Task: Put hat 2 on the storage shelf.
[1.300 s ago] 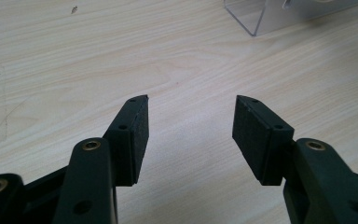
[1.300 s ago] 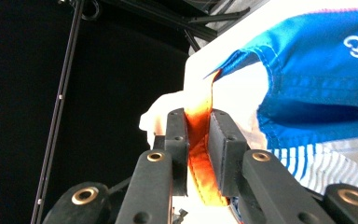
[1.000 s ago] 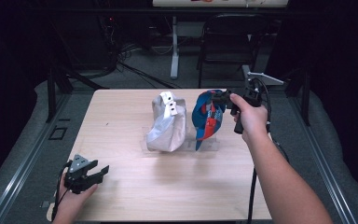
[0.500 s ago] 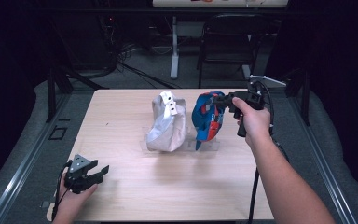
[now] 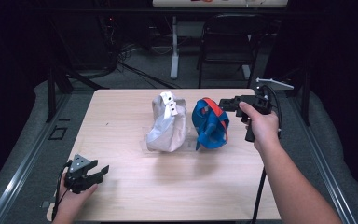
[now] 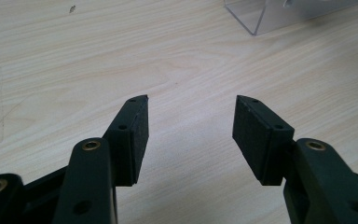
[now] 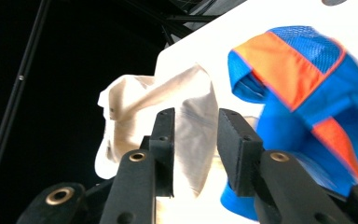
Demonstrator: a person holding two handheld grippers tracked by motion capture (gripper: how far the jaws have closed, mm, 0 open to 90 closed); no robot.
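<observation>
A blue and orange cap [image 5: 209, 123] sits upright in the middle of the wooden table [image 5: 121, 112], right beside a white cap [image 5: 168, 123]. My right gripper [image 5: 223, 103] hovers at the blue cap's upper right, apart from it. Its jaws have just been opening and nothing is between them. In the right gripper view, that gripper [image 7: 196, 116] points at the white cap [image 7: 186, 121], with the blue and orange cap [image 7: 303, 79] to the right. My left gripper [image 5: 98, 171] rests open near the table's front left corner. In its own view, the left gripper [image 6: 191, 100] has only bare wood between its pads.
A clear plastic stand [image 6: 261, 18] lies under the caps and its edge [image 5: 145, 142] pokes out by the white cap. A dark chair [image 5: 228, 42] and a white post [image 5: 174, 46] stand beyond the far table edge. Bare tabletop stretches across the front half.
The right gripper has let go of the blue and orange cap, opened, and drawn back a little to the right. The left gripper has not moved.
</observation>
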